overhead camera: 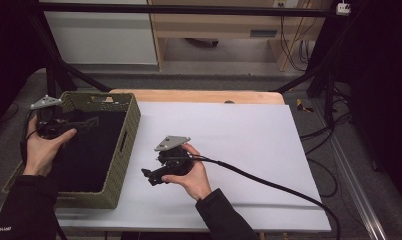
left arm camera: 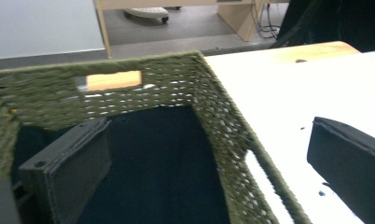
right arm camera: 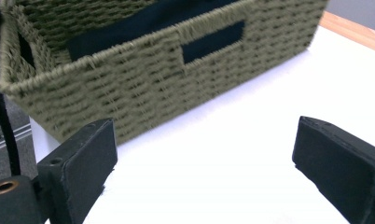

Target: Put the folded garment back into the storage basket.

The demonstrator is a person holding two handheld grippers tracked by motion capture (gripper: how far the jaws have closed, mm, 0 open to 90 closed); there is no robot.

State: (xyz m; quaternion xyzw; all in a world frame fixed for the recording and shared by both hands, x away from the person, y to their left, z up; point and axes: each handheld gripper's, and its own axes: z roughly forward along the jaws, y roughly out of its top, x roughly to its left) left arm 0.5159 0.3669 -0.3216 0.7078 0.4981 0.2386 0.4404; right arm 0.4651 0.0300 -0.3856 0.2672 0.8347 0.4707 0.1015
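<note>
The bench (overhead camera: 249, 150) in front of me is covered with a white sheet, with a strip of bare wood showing along its far edge. At its left end sits the woven olive-green basket (overhead camera: 120, 165), rectangular, with a dark lining (left arm camera: 167, 168) inside and a handle slot cut in each of the walls I can see; its near left corner seems to hang past the bench edge. I hold my left hand-held gripper (overhead camera: 84, 122) above the far left part of the basket, pointing right across the open top. In the left gripper view its jaws stand wide apart with nothing between them, one over the dark lining and the other out over the white sheet beyond the basket's right wall. My right hand-held gripper (overhead camera: 150, 176) is over the white sheet just right of the basket, pointing left at its right wall. In the right gripper view its jaws are spread wide too, empty, with the basket's woven side and handle slot (right arm camera: 213, 41) just ahead of them.
</note>
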